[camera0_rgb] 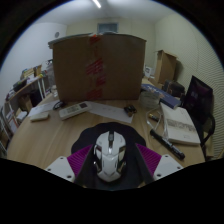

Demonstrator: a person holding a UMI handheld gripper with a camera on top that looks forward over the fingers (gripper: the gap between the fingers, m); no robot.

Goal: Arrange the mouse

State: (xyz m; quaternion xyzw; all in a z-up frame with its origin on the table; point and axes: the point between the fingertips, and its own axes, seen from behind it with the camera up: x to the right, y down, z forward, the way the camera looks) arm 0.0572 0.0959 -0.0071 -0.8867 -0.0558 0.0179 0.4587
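Holding the mouse squarely is what matters here: it sits between the gripper fingers, whose pink pads appear pressed against its two sides, so they seem closed on it. The grip should probably stay level and even while carrying it. Just ahead lies a dark mat on the table; beyond it a keyboard, then a large cardboard box.

Gripper: 2 fingers, pale grey outer faces, magenta pads on inner faces.
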